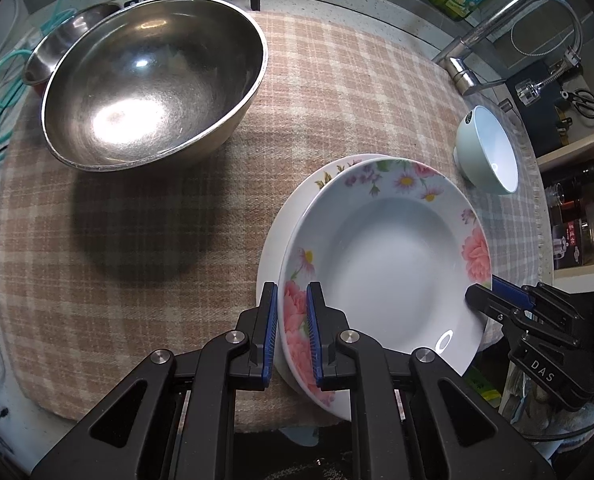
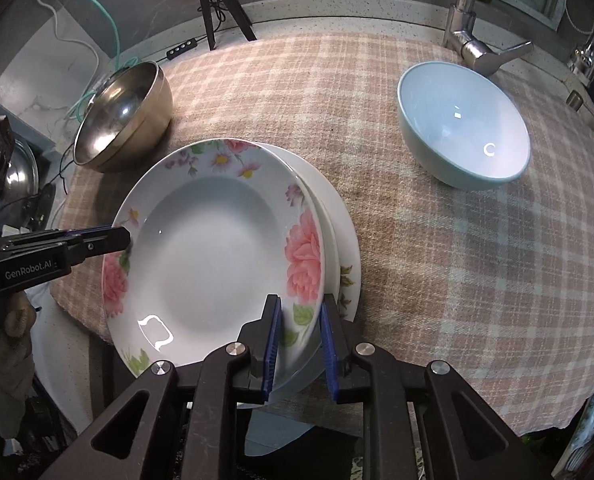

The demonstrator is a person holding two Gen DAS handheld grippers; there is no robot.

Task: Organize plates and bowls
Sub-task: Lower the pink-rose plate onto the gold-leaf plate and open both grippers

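Note:
A deep floral plate (image 1: 389, 256) with pink roses rests on a plain white plate (image 1: 275, 248) on the plaid cloth. My left gripper (image 1: 292, 330) straddles the floral plate's rim, pads close on both sides. My right gripper (image 2: 300, 344) straddles the opposite rim of the floral plate (image 2: 213, 256), over the white plate (image 2: 347, 248). Each gripper shows in the other's view: the right (image 1: 497, 300), the left (image 2: 109, 238). A large steel bowl (image 1: 153, 80) sits at the back left, also in the right wrist view (image 2: 123, 118). A pale blue bowl (image 2: 463, 128) stands at the right (image 1: 487, 150).
A smaller steel bowl (image 1: 63, 40) sits behind the large one. A faucet (image 2: 473, 36) rises at the cloth's far edge. A tripod (image 2: 217, 4) and cables (image 1: 5, 76) lie at the back left. Shelves with jars (image 1: 577, 216) stand to the right. The cloth's near edge (image 2: 497, 412) overhangs.

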